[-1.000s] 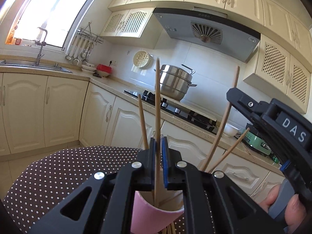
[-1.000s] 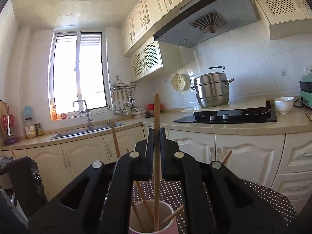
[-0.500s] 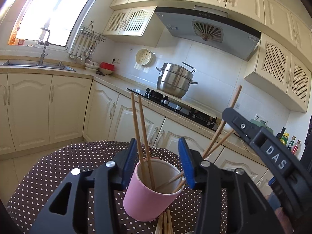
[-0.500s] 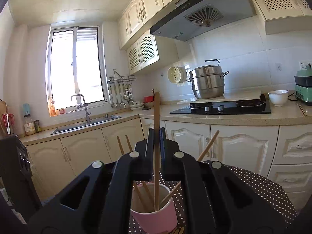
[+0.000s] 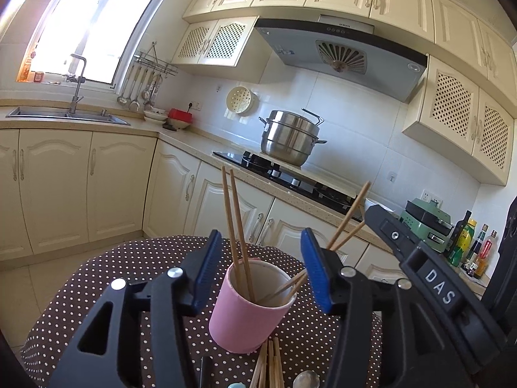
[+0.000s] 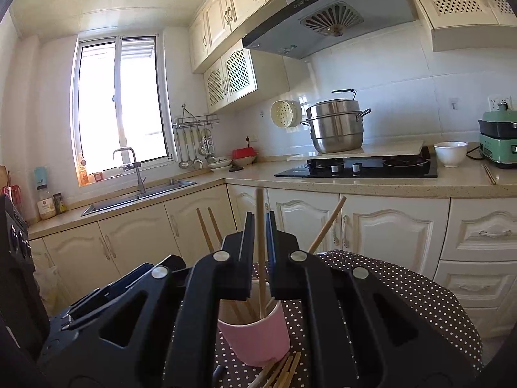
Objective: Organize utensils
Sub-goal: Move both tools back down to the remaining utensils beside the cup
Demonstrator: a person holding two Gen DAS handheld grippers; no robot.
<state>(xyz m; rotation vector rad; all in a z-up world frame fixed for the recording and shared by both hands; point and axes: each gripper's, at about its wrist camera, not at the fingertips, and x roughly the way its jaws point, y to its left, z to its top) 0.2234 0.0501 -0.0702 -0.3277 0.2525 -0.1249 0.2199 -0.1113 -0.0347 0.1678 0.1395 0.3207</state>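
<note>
A pink cup (image 5: pixel 248 310) stands on the dotted tablecloth (image 5: pixel 97 284) and holds several wooden chopsticks (image 5: pixel 237 229). My left gripper (image 5: pixel 260 265) is open and empty, its blue pads on either side of the cup's rim. My right gripper (image 6: pixel 259 242) is shut on one upright chopstick (image 6: pixel 260 226) whose lower end is inside the pink cup (image 6: pixel 258 336). The right gripper body also shows at the right in the left wrist view (image 5: pixel 429 284). More loose chopsticks (image 5: pixel 268 368) lie on the cloth in front of the cup, also in the right wrist view (image 6: pixel 281 371).
A spoon (image 5: pixel 305 380) lies by the loose chopsticks. Behind the table run cream cabinets, a counter with a sink (image 6: pixel 135 194), a hob with a steel pot (image 6: pixel 336 126), a white bowl (image 6: pixel 449 153) and a green appliance (image 6: pixel 499 142).
My left gripper has opened and let go of its chopstick, which now rests in the cup, and has drawn back. My right gripper has lowered its chopstick toward the cup.
</note>
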